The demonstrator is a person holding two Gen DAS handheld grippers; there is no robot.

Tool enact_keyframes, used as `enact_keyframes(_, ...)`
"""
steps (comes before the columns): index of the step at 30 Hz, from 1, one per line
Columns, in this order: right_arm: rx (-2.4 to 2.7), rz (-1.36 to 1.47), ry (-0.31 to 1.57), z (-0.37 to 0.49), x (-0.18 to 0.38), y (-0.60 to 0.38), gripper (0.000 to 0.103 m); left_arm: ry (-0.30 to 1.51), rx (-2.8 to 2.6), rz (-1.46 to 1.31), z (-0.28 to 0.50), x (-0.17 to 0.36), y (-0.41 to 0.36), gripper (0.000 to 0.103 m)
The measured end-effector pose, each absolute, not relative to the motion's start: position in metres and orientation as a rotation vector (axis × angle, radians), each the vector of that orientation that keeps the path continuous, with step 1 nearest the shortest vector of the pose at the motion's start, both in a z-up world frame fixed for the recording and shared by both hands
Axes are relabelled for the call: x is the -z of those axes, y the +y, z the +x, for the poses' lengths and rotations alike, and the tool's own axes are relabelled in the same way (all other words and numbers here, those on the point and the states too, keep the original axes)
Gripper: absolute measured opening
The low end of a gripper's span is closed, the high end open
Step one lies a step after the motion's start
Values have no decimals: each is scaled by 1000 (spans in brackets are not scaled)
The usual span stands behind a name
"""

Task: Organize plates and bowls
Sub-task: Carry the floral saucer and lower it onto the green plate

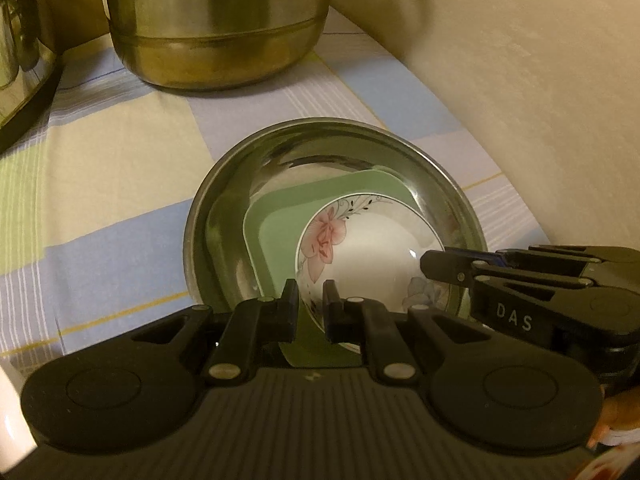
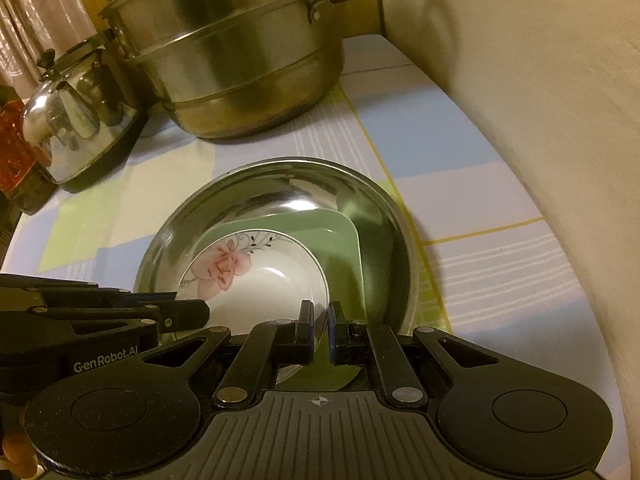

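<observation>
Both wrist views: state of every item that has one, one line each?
left gripper: shut on the near rims of the stacked dishes.
right gripper: shut on the same near rims.
floral bowl: upright, nested in the green plate.
green plate: inside the steel bowl.
steel bowl: upright, over the checked cloth; contact unclear.
steamer pot: upright; top out of frame.
kettle: upright, lid on.
</observation>
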State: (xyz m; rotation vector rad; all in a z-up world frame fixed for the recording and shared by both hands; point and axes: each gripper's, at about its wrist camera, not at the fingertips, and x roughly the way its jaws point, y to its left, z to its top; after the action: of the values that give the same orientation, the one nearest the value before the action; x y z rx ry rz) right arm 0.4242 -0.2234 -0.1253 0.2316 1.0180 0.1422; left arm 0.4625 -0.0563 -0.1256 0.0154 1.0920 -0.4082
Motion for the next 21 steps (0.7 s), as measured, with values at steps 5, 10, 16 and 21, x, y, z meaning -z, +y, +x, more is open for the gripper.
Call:
enact_keyframes(5, -137, 226, 1030, 431, 133, -222, 7, 1097, 400, 18, 466, 130, -57, 11)
enact_keyframes(10, -131, 229, 1038, 433, 137, -223, 7, 1101, 399, 11, 469, 132, -58, 11)
enact_keyframes(16, -125, 234, 1040, 437, 138, -222, 7, 1102, 394, 15, 471, 134, -58, 11)
enact_keyframes(21, -126, 233, 1037, 437, 138, -222, 7, 1106, 387, 16, 473, 138, -59, 11)
